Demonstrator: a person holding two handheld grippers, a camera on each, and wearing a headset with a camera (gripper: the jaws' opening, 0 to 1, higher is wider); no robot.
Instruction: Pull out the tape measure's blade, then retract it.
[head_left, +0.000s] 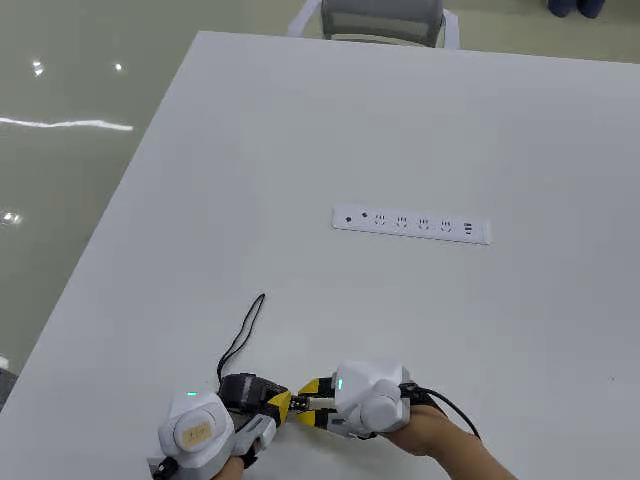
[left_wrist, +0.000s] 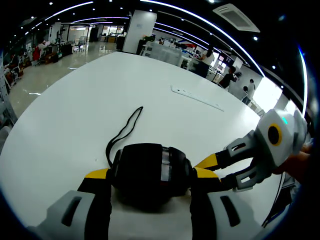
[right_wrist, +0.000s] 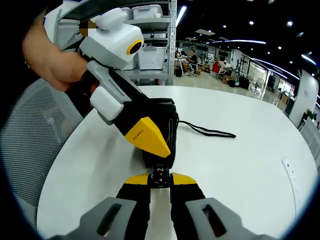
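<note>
Left gripper (left_wrist: 151, 176) clamps tape measure (left_wrist: 144, 165)

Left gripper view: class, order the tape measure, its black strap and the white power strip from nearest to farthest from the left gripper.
1. tape measure, clamped between the left gripper's jaws.
2. black strap, looped on the table just beyond, slightly left.
3. power strip, far across the table, toward the right.

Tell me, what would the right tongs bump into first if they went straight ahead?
The black tape measure case, right in front. The right tongs pinch its blade tip, and the left tongs hold the case, so the gap looks very small.
</note>
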